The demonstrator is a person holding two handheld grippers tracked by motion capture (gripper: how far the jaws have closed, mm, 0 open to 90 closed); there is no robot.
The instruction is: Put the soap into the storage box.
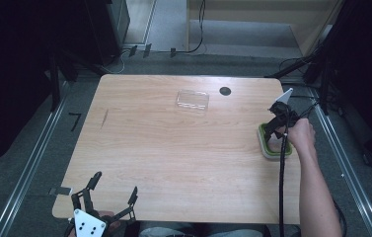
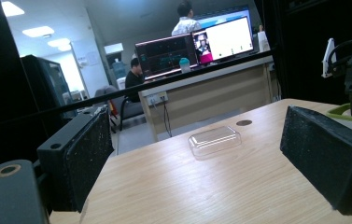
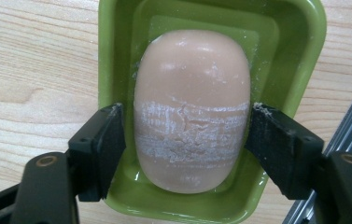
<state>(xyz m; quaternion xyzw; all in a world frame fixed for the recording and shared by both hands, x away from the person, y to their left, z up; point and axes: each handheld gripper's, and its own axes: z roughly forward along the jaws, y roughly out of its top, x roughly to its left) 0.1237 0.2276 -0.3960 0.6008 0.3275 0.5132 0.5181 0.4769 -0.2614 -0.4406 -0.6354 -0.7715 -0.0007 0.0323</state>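
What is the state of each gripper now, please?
Left gripper: open, holding nothing.
Right gripper: jaws on both sides of the soap in the green dish; grip cannot be told.

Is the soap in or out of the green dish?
In: the soap lies inside the green dish, its rim all around.

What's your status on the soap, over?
Right gripper down in the green dish, jaws either side of the soap, gaps at both pads, no grip. Left gripper open, idle at near edge. Clear lid far off, nothing in the way.
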